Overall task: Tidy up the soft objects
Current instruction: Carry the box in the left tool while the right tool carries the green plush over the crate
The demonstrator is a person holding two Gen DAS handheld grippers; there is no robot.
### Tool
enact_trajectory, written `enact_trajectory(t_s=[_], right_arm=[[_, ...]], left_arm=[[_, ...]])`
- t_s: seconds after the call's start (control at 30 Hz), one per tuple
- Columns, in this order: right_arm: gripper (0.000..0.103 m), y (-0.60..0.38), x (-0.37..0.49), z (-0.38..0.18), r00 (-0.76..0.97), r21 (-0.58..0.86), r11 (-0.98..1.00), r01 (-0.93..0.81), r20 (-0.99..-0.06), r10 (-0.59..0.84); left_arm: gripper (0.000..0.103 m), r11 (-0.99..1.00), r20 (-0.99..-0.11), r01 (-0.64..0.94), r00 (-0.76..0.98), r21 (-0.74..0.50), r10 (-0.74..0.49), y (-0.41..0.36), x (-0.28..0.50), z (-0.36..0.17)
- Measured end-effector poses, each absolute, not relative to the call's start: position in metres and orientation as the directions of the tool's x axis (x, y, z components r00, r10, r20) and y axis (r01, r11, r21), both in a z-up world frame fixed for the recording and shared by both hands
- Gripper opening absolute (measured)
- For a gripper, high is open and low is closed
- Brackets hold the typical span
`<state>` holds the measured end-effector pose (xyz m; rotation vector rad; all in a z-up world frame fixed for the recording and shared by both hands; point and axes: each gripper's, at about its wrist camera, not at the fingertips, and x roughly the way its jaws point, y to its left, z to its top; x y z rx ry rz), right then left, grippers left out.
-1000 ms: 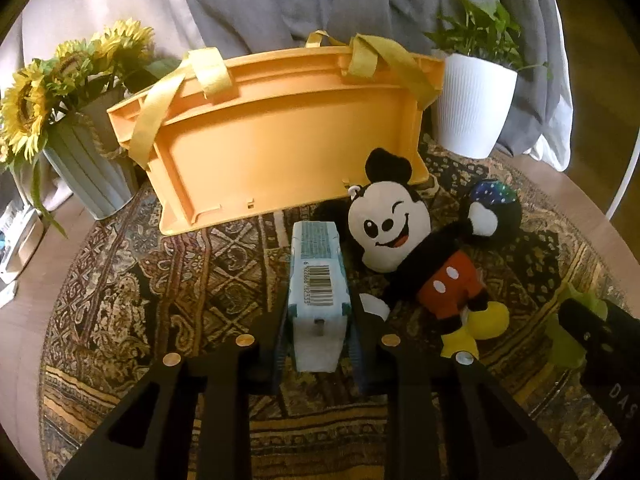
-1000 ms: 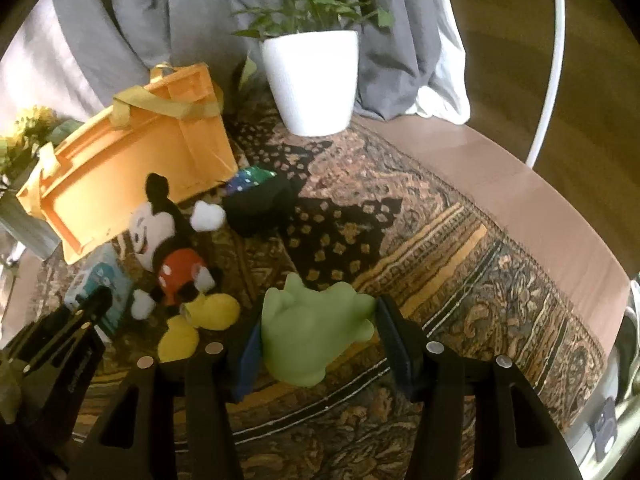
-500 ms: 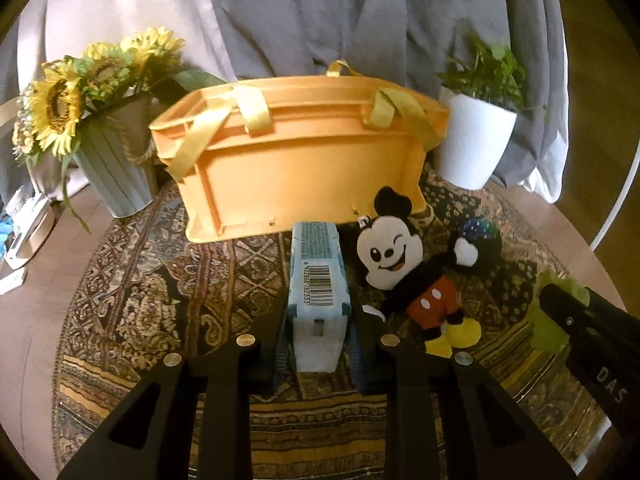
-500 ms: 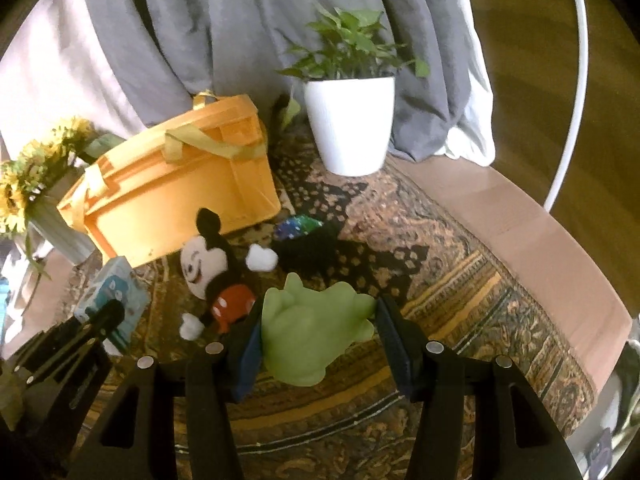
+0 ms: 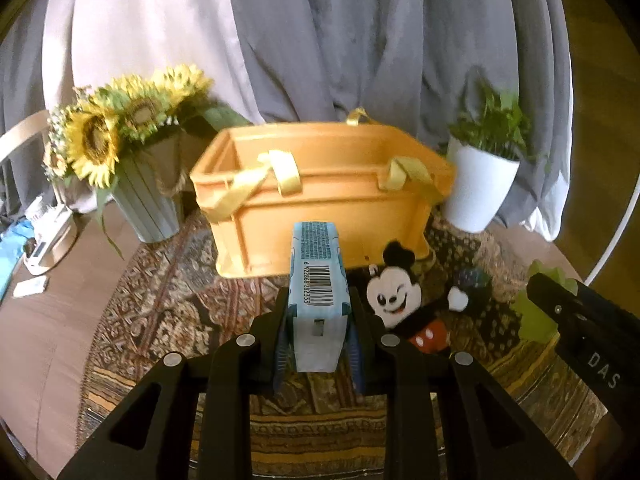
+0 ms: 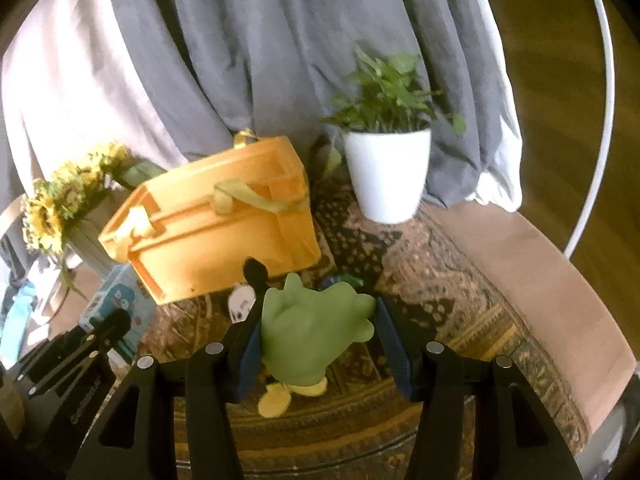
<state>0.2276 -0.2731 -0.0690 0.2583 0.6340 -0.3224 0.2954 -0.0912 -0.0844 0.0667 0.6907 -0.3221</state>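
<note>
Left wrist view: the left gripper [image 5: 318, 330] angles downward, clamped on a pale blue tissue pack [image 5: 319, 294] before the orange basket [image 5: 320, 200], while the right gripper [image 6: 316, 338] squeezes a green plush [image 6: 308, 334].

Both wrist views face orange crate [image 5: 320, 200], downward

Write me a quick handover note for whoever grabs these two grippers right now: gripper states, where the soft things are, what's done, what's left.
Left gripper: shut on the tissue pack, held off the rug.
Right gripper: shut on the green soft toy, also off the rug.
Orange bin: behind both; nothing visible inside.
Mouse plush and a dark ball: on the rug before the bin.
Left: probably drop both held items in, then fetch the plush and ball.
</note>
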Motion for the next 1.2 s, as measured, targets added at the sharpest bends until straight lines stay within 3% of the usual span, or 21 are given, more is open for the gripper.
enact_trajectory(t_s=[0.57, 1.2], right_arm=[[0.054, -0.267, 0.261, -0.014, 0.866, 0.159, 0.959, 0.233, -0.483, -0.130], [0.054, -0.266, 0.330, 0.019, 0.910, 0.161, 0.975, 0.151, -0.407, -0.074]], left_arm=[[0.026, 0.973, -0.529, 0.221, 0.820, -0.057, -0.218, -0.076, 0.299, -0.025], [0.026, 0.981, -0.443, 0.188, 0.876, -0.047, -0.189, -0.077, 0.343, 0.013]])
